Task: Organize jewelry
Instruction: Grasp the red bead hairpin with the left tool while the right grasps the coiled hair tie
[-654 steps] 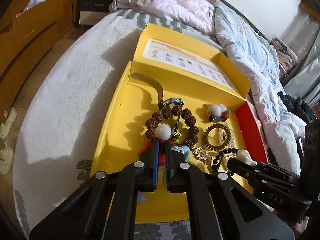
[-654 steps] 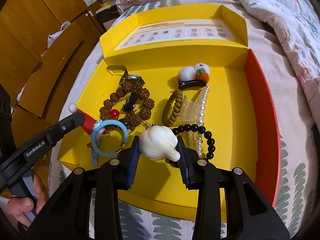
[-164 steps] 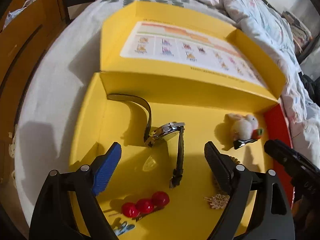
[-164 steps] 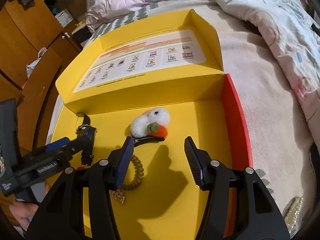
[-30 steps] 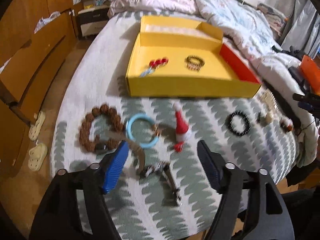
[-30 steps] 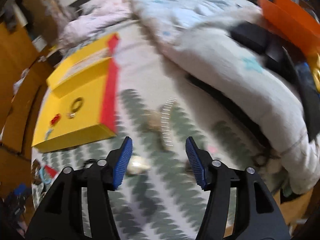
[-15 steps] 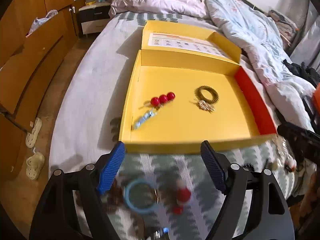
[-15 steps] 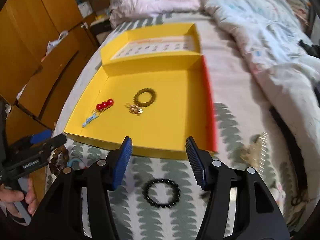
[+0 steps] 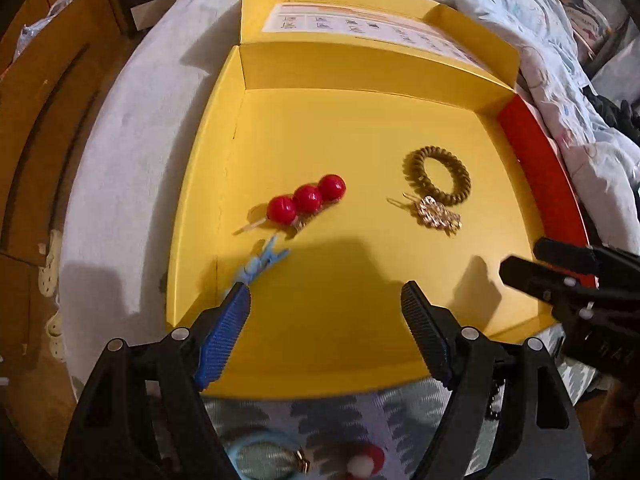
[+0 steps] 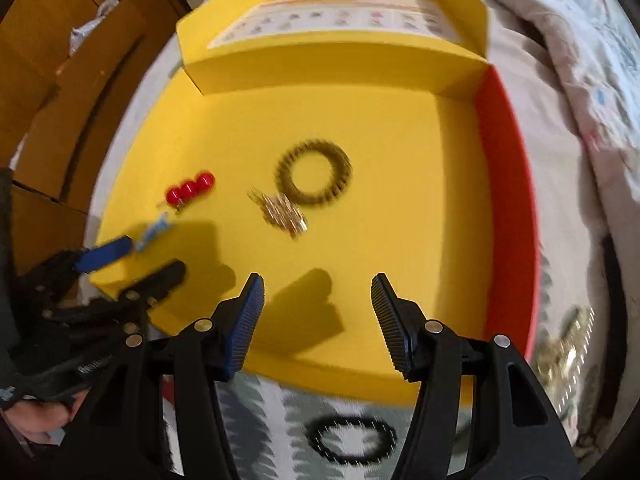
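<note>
The yellow box (image 9: 208, 184) held a red bead clip (image 9: 306, 199), blue clip (image 9: 262, 260), coil hair tie (image 9: 437, 175) and gold brooch (image 9: 436, 214). Left gripper (image 9: 326, 332) and right gripper (image 10: 316, 320) both had jaws released, holding nothing.

No text can be read with certainty. A printed sheet (image 9: 372, 26) with rows of small pictures is seen inside the box lid (image 9: 256, 4), but its lettering is too small. Faint embossed lettering is seen on the left gripper (image 10: 150, 258), blurred beyond reading.

Yellow box (image 9: 208, 184) with red side, red beads (image 9: 306, 199), grey-patterned cover (image 9: 360, 412).
</note>
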{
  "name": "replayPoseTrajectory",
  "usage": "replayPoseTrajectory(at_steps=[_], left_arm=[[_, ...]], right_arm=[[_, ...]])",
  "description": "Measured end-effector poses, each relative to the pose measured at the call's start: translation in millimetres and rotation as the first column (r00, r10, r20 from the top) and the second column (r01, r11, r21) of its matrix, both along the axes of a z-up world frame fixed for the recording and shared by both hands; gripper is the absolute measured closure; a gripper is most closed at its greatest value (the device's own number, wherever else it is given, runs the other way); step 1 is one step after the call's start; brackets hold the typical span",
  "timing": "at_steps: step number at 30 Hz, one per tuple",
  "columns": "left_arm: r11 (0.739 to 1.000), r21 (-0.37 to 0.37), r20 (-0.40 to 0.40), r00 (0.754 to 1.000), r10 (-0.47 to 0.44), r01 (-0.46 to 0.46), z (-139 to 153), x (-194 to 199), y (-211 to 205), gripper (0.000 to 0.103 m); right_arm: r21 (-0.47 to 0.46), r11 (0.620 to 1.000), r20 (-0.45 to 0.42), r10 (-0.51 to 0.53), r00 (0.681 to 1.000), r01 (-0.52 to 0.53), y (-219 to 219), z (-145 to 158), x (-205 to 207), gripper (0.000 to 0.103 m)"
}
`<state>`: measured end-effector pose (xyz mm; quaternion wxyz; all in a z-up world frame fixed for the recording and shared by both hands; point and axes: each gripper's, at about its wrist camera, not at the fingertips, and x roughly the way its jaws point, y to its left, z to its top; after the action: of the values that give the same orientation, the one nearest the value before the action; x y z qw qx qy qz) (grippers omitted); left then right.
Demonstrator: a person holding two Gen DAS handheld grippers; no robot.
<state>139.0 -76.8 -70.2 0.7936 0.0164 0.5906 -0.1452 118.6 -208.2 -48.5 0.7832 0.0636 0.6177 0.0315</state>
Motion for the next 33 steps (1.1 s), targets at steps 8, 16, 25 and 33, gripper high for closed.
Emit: replayPoseTrajectory(at_steps=[8,16,25,33], left_arm=[[0.997,-0.069,0.0,1.0,0.022,-0.022,-2.3,26.6,10.8,0.026],[0.998,-0.07,0.026,1.0,-0.006,0.008,-6.3,39.9,4.0,0.026],[0.999,0.026,0.065,0.997,-0.042,0.041,-13.8,46.2,-7.0,0.026],[0.995,0.081,0.081,0.995,-0.062,0.056,-18.2,45.8,-11.8,0.024]], right_arm=[[0.013,0.999,0.015,0.033,0.999,-0.033,2.3,-7.4,41.5,0.044],[-0.006,0.999,0.004,0.044,0.999,-0.044,10.2,-22.1,61.8,0.043],[-0.068,0.997,0.002,0.034,0.999,-0.034,12.5,-31.7,68.4,0.043],[-0.137,0.989,0.017,0.065,0.998,-0.063,33.9,-35.2,74.0,0.037]])
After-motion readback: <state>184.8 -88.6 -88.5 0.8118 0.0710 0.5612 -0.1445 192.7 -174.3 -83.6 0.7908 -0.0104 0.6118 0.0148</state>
